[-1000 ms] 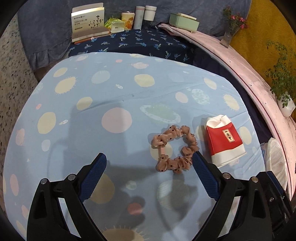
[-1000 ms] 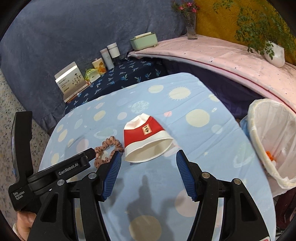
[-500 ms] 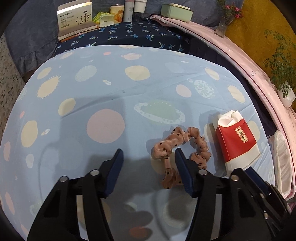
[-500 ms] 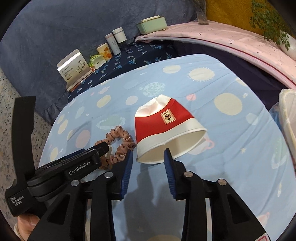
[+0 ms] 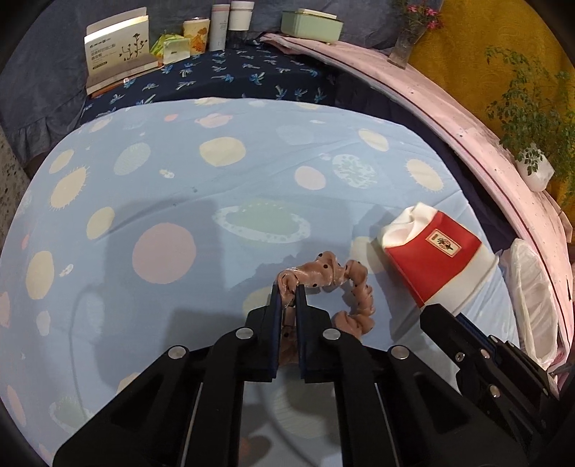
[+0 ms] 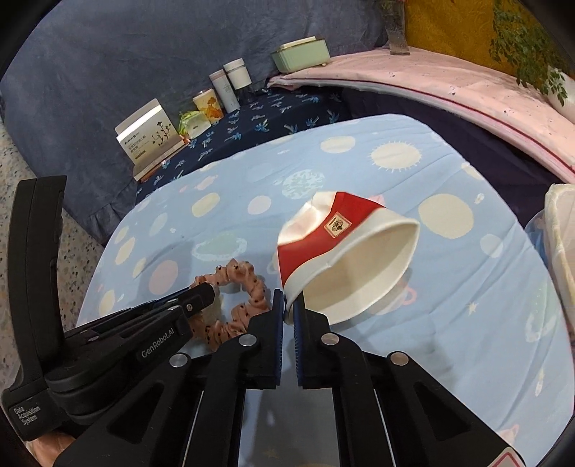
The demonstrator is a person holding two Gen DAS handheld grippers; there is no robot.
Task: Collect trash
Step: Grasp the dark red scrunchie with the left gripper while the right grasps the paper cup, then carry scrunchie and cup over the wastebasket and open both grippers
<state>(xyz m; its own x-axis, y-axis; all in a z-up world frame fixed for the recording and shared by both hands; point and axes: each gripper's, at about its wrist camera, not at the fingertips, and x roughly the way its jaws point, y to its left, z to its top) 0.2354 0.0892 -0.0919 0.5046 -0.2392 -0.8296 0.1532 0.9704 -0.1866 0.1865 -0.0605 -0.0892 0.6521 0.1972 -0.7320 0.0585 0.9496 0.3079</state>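
A pink dotted scrunchie (image 5: 345,287) lies on the blue spotted tablecloth (image 5: 179,186); my left gripper (image 5: 288,292) is shut on its near-left part. It also shows in the right wrist view (image 6: 248,287). A crushed red and white paper cup (image 6: 345,251) is tilted up off the cloth, and my right gripper (image 6: 288,303) is shut on its rim. The cup also shows in the left wrist view (image 5: 431,255), with the right gripper (image 5: 442,319) at its near edge. A bin with a white liner (image 6: 560,237) stands at the table's right edge.
A dark blue side table (image 5: 222,79) behind holds a card box (image 5: 118,54), small packets, jars and a green box (image 5: 309,25). A pink shelf (image 5: 467,118) with potted plants curves along the right. The speckled floor (image 6: 14,158) lies to the left.
Both grippers have closed from open: the left onto the scrunchie, the right onto the cup's rim. The cup's open end has lifted off the cloth.
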